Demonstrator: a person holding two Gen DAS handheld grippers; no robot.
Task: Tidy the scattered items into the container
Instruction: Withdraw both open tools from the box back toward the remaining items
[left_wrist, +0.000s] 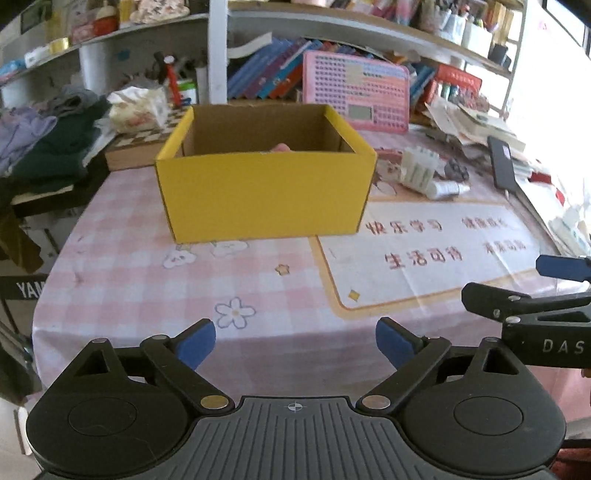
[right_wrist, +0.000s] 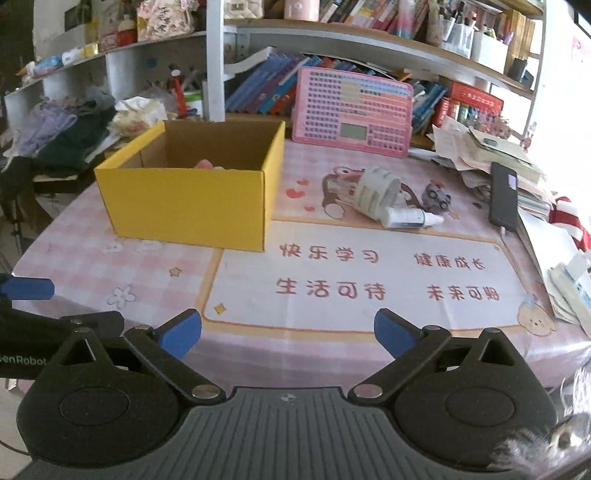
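Both tools idle at the near table edge, bottom of each frame. Left gripper (left_wrist: 295, 343): jaws spread wide, nothing between them. Right gripper (right_wrist: 288, 334): likewise wide and empty; its blue fingertips (left_wrist: 561, 267) also show at the right edge of the left wrist view. Ahead, bare pink checked tablecloth (left_wrist: 147, 288) and a printed mat with red characters (right_wrist: 351, 273). Mid-frame: yellow cardboard box (right_wrist: 184, 206), open top, upright, left of centre in the right wrist view. Judgement: between picks; at least one item is already in, three remain out. Remaining cluster, right of the box and well apart from it: roll of pale tape (right_wrist: 376, 192) lying tilted, white tube (right_wrist: 410, 218) touching its near side, small grey toy car (right_wrist: 437, 197) just beside them. Next move likely calls for the right gripper to reach forward to the upper right; the tube is nearest and its narrow body suits the wide jaws. View differences: the right wrist view shows a pink object (right_wrist: 205, 164) inside the box more clearly; the left shows only a sliver over the front wall. Far: pink keyboard-like board (right_wrist: 351, 110) leaning against bookshelves.
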